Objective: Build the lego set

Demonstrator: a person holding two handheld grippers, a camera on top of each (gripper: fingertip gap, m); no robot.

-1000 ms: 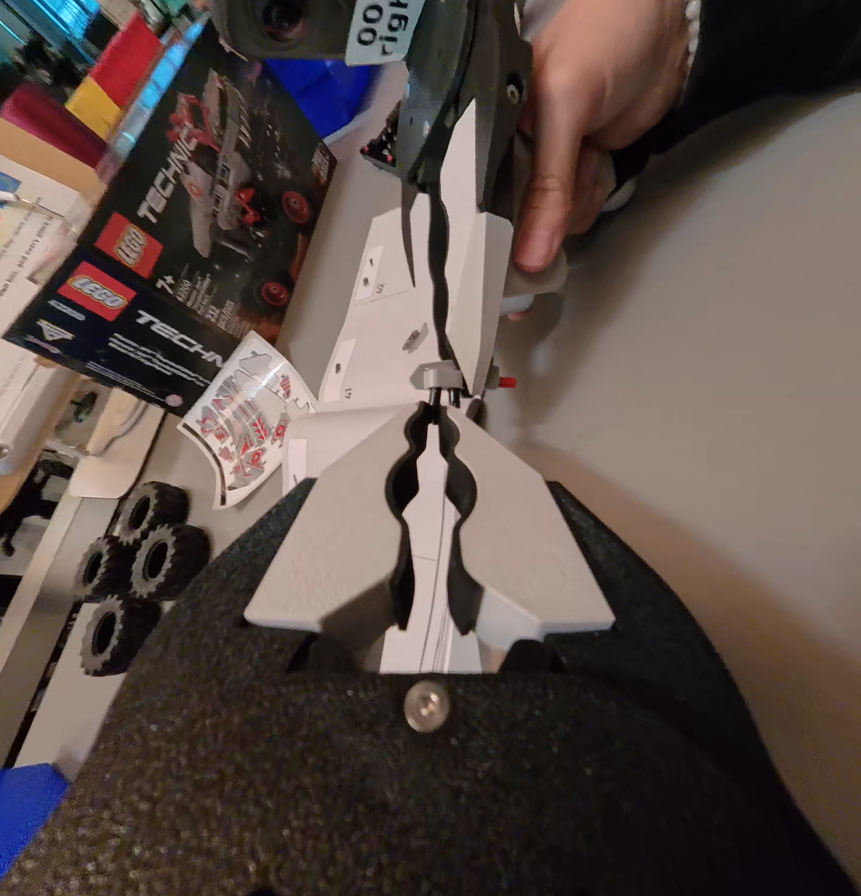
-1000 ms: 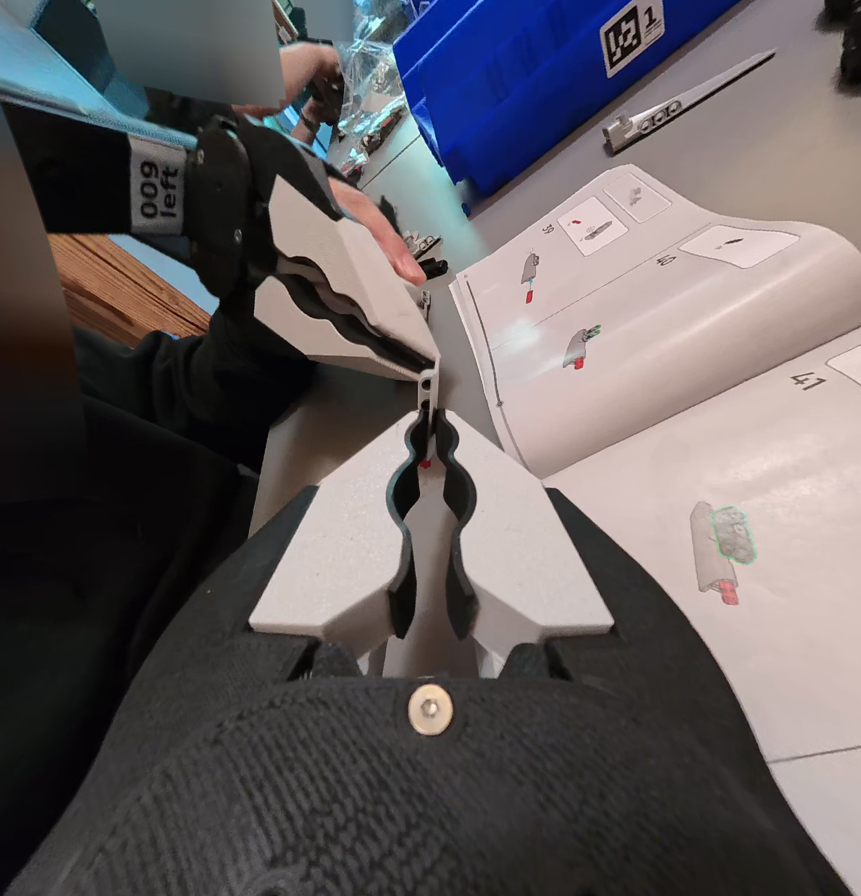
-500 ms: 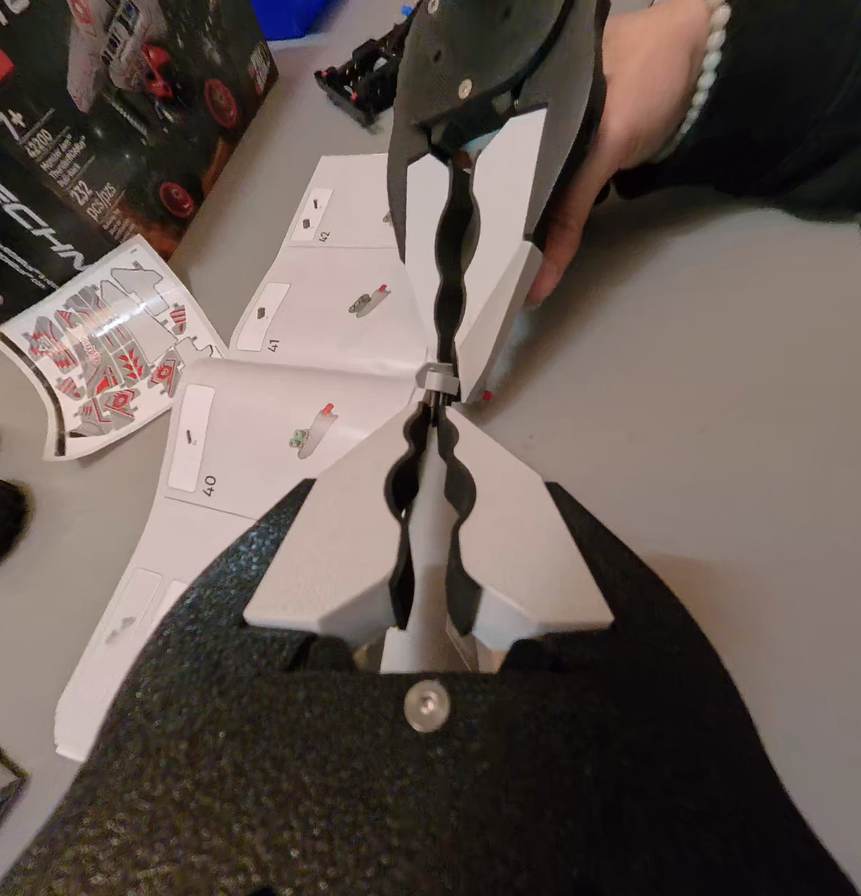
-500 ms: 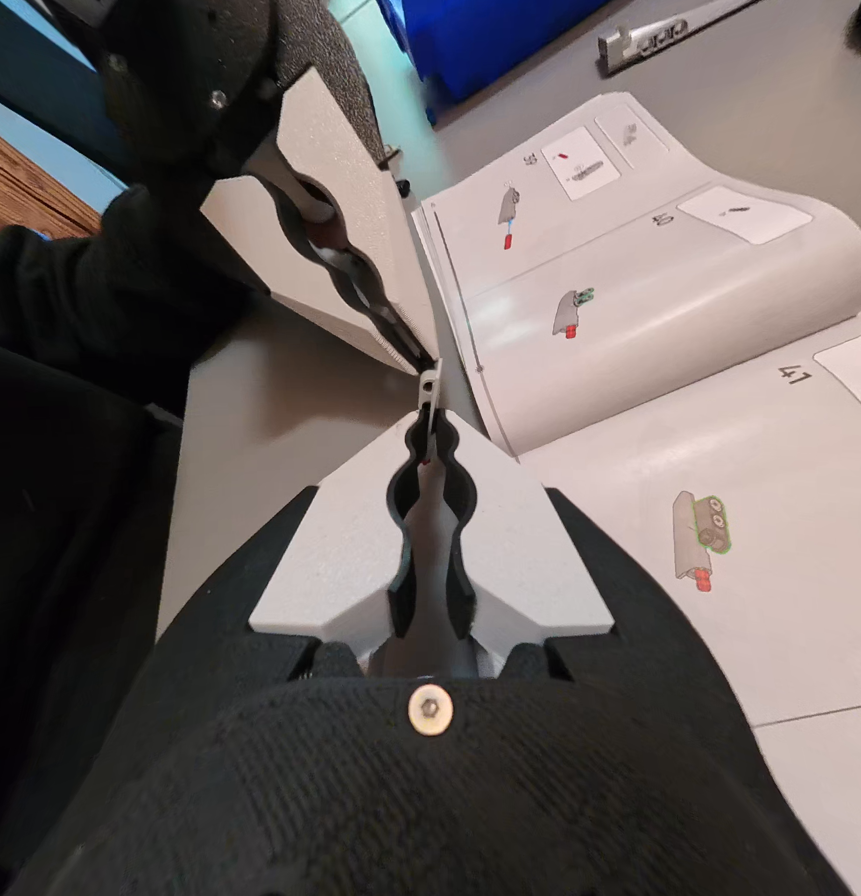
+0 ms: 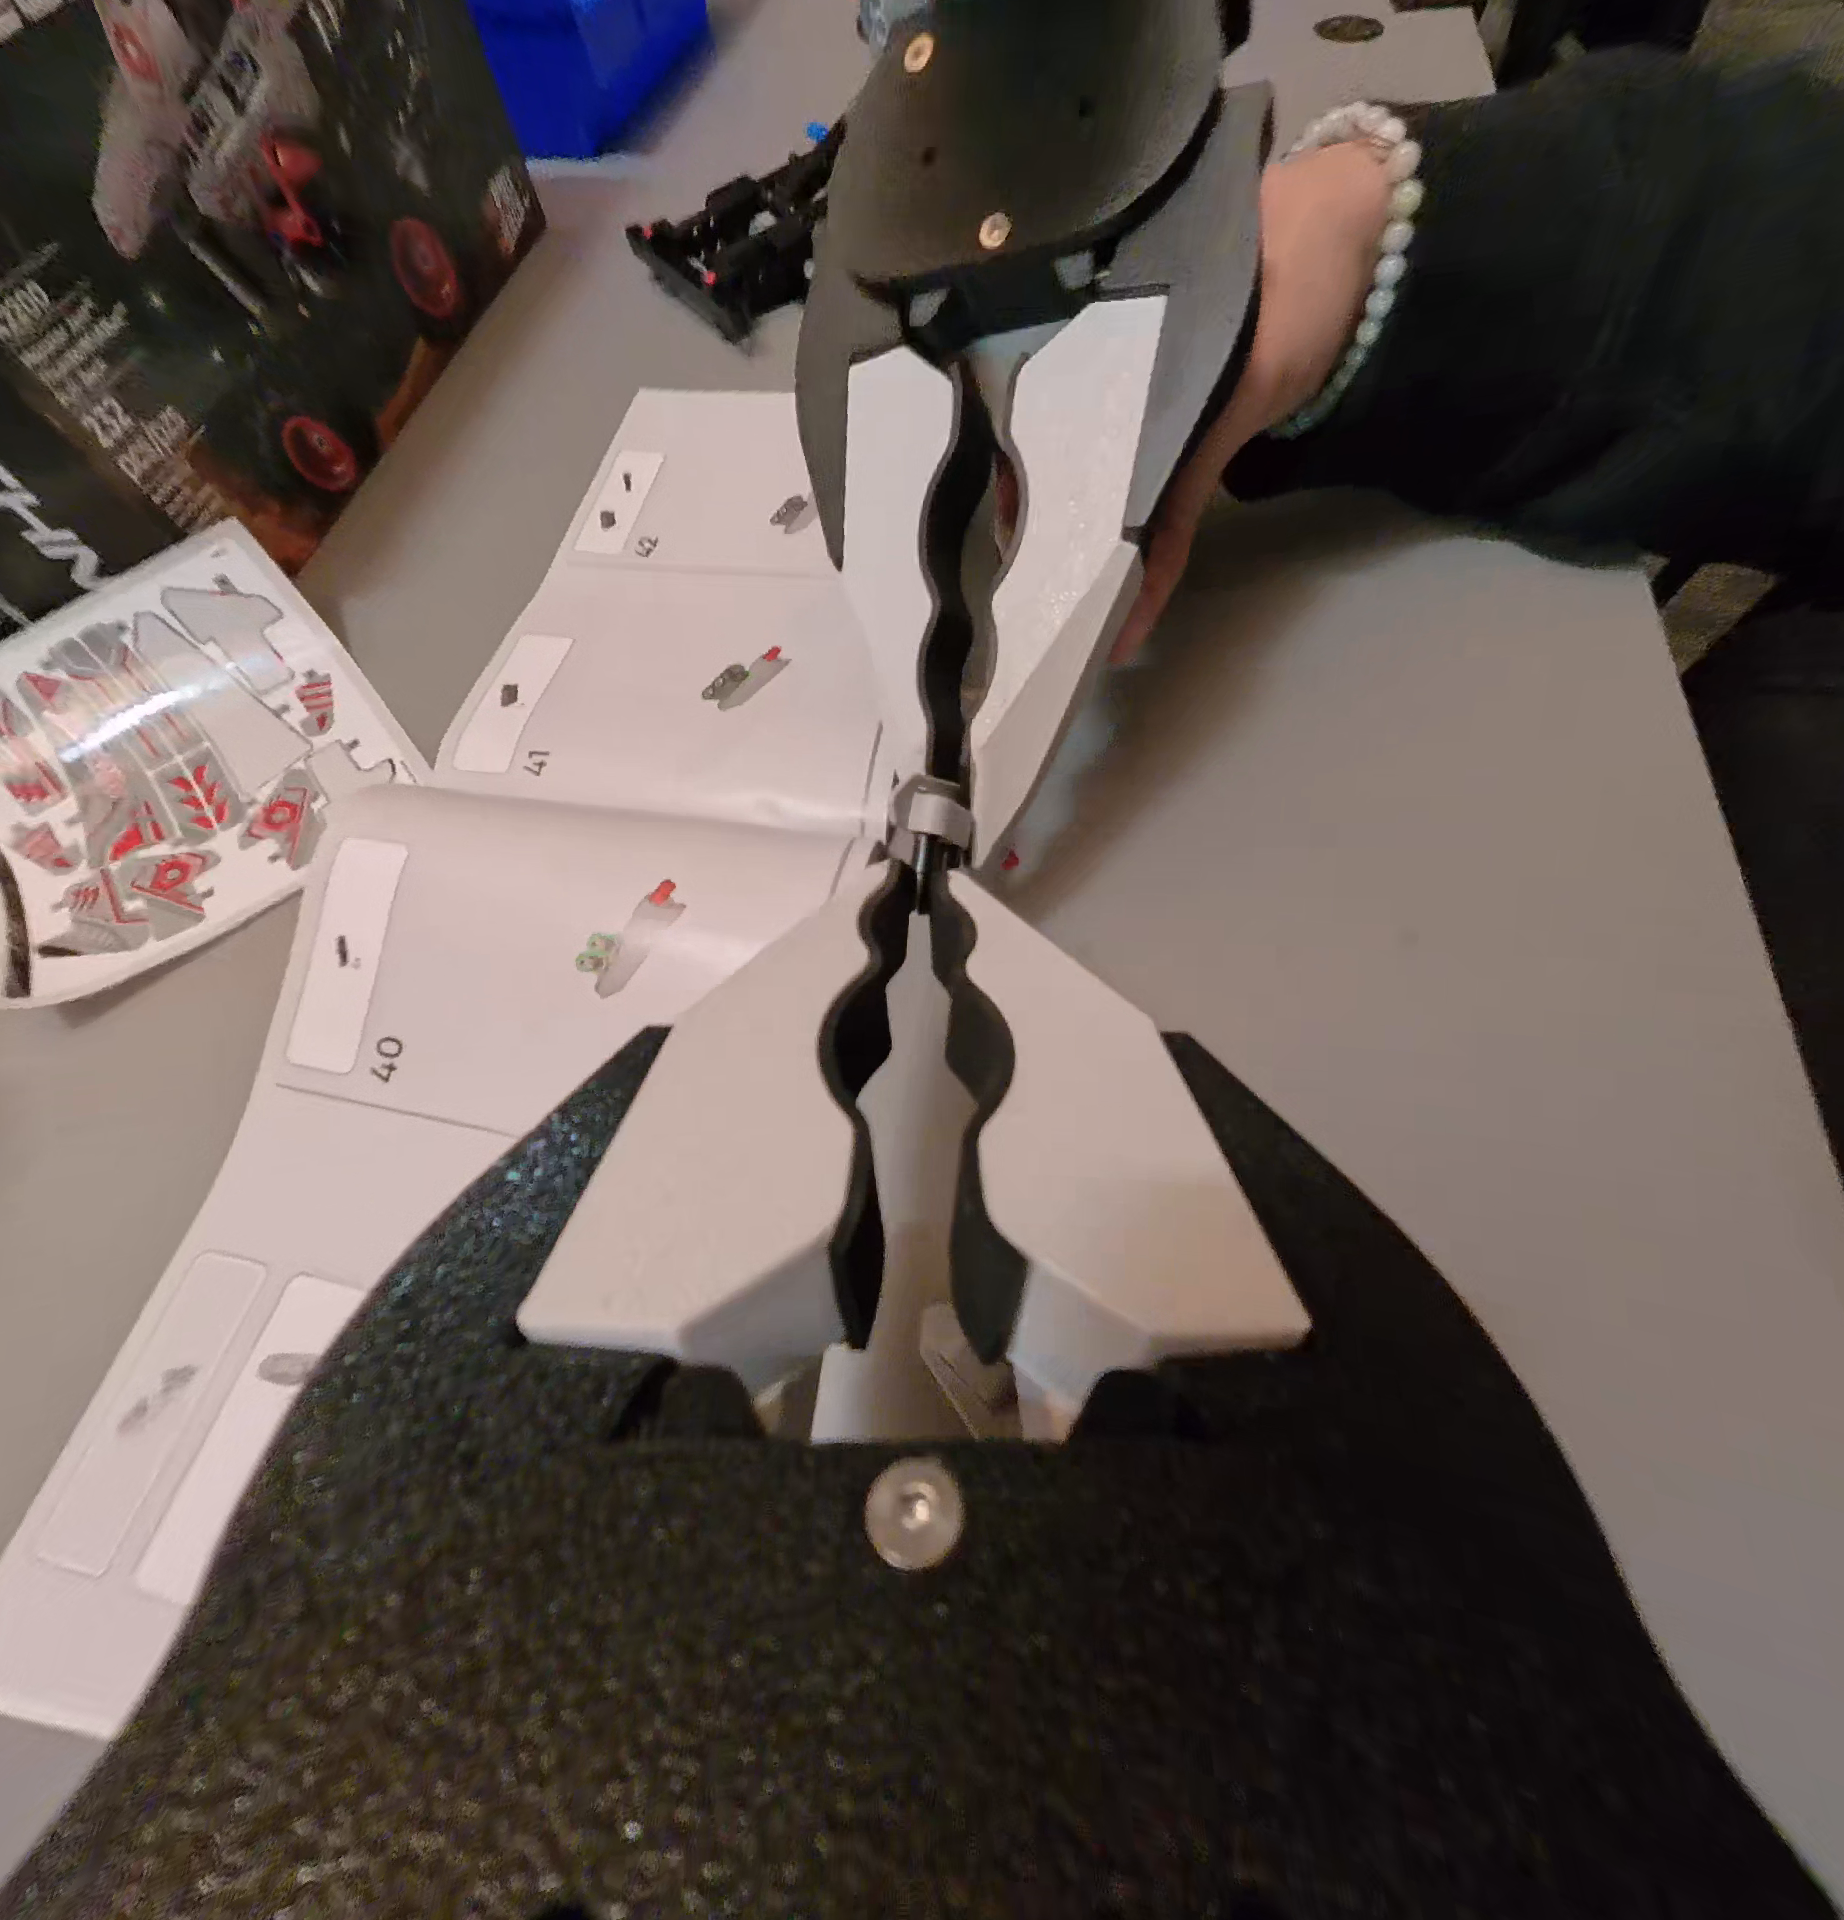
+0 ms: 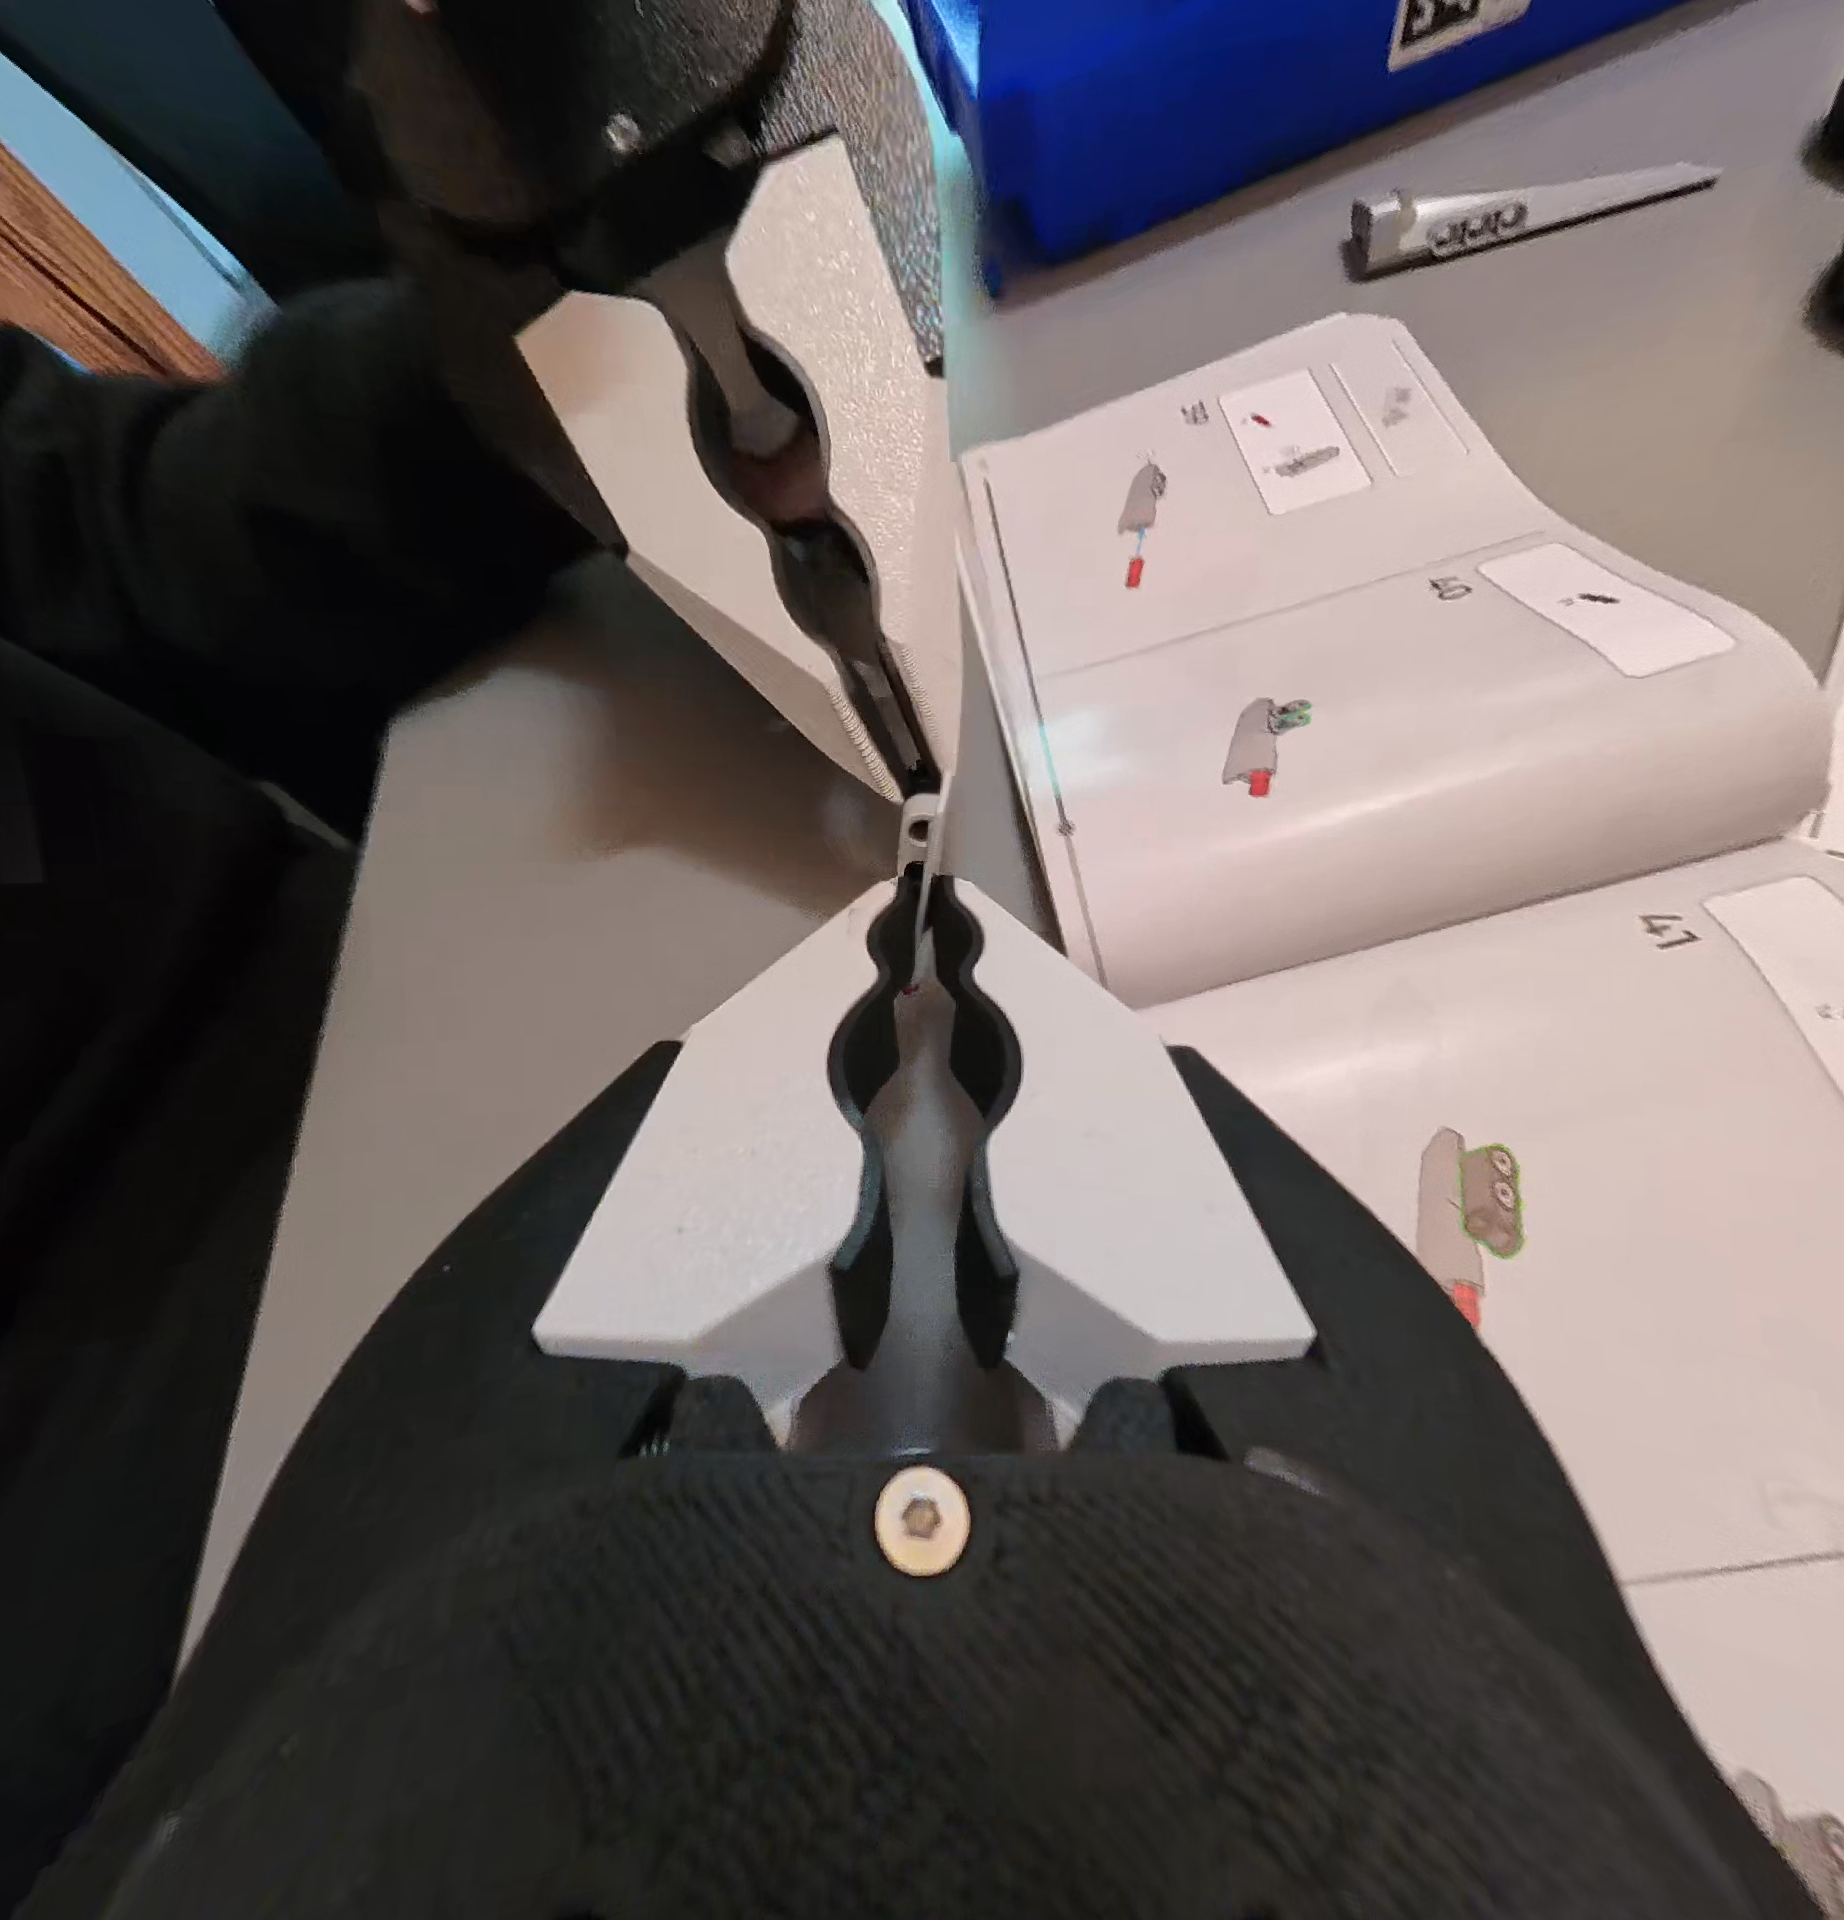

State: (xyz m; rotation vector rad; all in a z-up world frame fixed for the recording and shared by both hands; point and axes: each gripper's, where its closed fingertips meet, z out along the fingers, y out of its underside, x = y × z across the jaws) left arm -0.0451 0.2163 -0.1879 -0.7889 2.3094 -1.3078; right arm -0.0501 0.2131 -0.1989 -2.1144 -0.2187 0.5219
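Note:
My left gripper (image 5: 923, 896) and right gripper (image 6: 923, 896) meet tip to tip just above the grey table. The right gripper is shut on a small grey lego piece (image 6: 923, 831), which also shows in the left wrist view (image 5: 933, 816). A red pin (image 6: 910, 992) sticks out of the piece between the right fingers. The left gripper is shut on a black pin (image 5: 923, 868) whose far end is in the grey piece. In the left wrist view the right gripper (image 5: 944, 774) comes down from the top; in the right wrist view the left gripper (image 6: 913, 774) comes from the upper left.
The open instruction booklet (image 5: 606, 727) (image 6: 1417, 727) lies under and beside the grippers. A sticker sheet (image 5: 139, 758), the set's box (image 5: 170, 260) and a black lego assembly (image 5: 741, 239) lie to the left. A blue bin (image 6: 1209, 104) and a long grey piece (image 6: 1520, 213) lie beyond. The table edge (image 5: 1728, 779) is close on the right. Less than 4 cm separates the two grippers' tips.
Both grippers have stayed shut and joined at the grey piece. They have swung round together, so the right gripper now faces the left one almost head on over the booklet.

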